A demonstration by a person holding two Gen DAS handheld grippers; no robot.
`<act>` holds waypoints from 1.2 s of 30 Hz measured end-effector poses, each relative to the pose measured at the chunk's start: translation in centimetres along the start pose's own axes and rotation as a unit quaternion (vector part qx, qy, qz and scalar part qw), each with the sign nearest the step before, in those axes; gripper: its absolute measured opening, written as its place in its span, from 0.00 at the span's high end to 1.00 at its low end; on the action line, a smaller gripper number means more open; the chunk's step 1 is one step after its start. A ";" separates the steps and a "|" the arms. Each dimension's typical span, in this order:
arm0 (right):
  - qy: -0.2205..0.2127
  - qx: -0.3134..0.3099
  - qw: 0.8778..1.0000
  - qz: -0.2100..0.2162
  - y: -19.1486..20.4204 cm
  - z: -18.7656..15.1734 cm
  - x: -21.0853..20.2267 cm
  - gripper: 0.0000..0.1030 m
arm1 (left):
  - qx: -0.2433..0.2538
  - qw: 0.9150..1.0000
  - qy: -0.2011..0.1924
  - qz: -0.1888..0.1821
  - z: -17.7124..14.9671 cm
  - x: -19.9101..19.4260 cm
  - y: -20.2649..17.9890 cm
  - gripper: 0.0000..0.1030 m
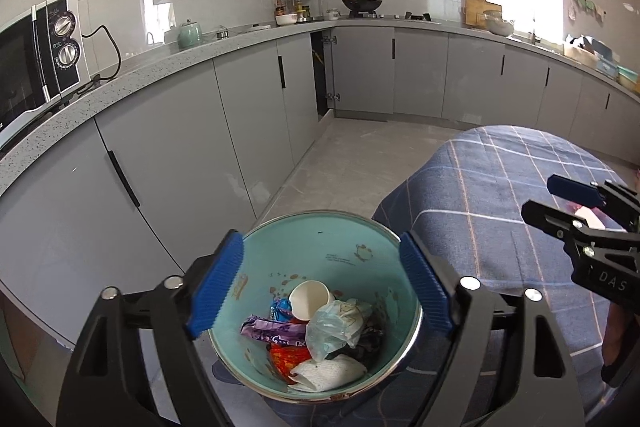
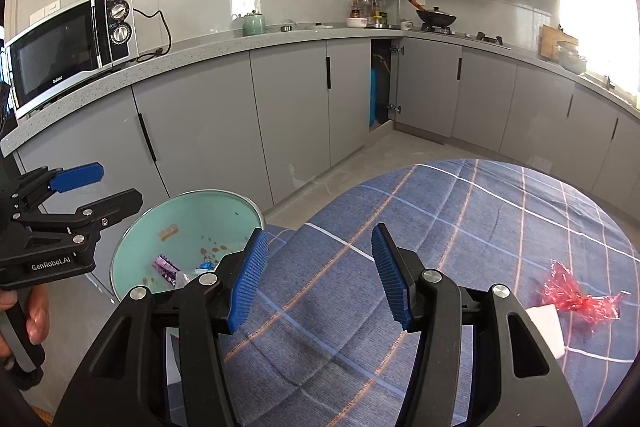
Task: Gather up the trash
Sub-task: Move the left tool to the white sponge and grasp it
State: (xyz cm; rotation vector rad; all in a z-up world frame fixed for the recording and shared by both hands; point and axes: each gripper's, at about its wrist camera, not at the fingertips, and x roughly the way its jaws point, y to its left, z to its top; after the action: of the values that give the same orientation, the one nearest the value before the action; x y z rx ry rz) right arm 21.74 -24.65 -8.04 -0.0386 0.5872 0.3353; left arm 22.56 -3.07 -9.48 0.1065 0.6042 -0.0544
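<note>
A teal trash bin (image 1: 352, 239) stands on the floor beside a round table with a blue plaid cloth (image 1: 492, 187). The bin holds a white paper cup (image 1: 310, 299), a purple wrapper (image 1: 272, 333), a plastic bag, a red wrapper and a tissue. My left gripper (image 1: 322, 287) is open and empty right above the bin. My right gripper (image 2: 320, 279) is open and empty above the cloth (image 2: 460, 219), beside the bin (image 2: 180, 227). A red cellophane wrapper (image 2: 576, 293) and a white cup (image 2: 546, 325) lie on the cloth to its right.
Grey base cabinets (image 2: 288, 107) under a speckled counter run along the wall. A microwave (image 2: 68, 47) sits on the counter at left. One corner cabinet door stands open (image 2: 380, 83). A wok (image 2: 436, 17) sits on the stove. Grey floor lies between cabinets and table.
</note>
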 end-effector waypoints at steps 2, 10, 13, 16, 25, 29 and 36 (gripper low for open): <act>-0.001 0.002 1.000 -0.002 -0.3 0.0 -0.3 0.47 | 0.001 1.000 0.002 -0.004 0.1 0.1 -0.5 0.22; -0.007 0.011 0.999 -0.041 -4.0 -0.6 -2.4 0.47 | 0.015 0.999 0.004 -0.034 0.7 0.7 -4.3 0.21; -0.007 0.028 0.998 -0.057 -6.3 -1.1 -3.1 0.47 | 0.022 0.999 0.006 -0.047 0.8 0.9 -6.1 0.21; -0.005 0.041 0.997 -0.070 -8.2 -1.7 -3.6 0.47 | 0.034 0.997 0.008 -0.062 0.8 1.1 -8.4 0.21; -0.006 0.075 0.990 -0.120 -14.1 -3.7 -6.1 0.42 | 0.079 0.991 0.015 -0.103 1.0 1.5 -15.6 0.19; 0.003 0.102 0.981 -0.168 -17.8 -5.4 -8.0 0.42 | 0.100 0.987 0.015 -0.122 1.0 1.6 -19.3 0.15; 0.015 0.154 0.962 -0.225 -24.3 -8.4 -10.3 0.42 | 0.129 0.978 0.032 -0.160 0.7 2.8 -25.8 0.15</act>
State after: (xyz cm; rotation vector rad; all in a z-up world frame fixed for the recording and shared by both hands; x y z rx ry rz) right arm 17.04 -51.81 -10.81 0.1214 0.6368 -0.2004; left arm 23.10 -28.85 -12.63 0.2621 0.6733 -0.4446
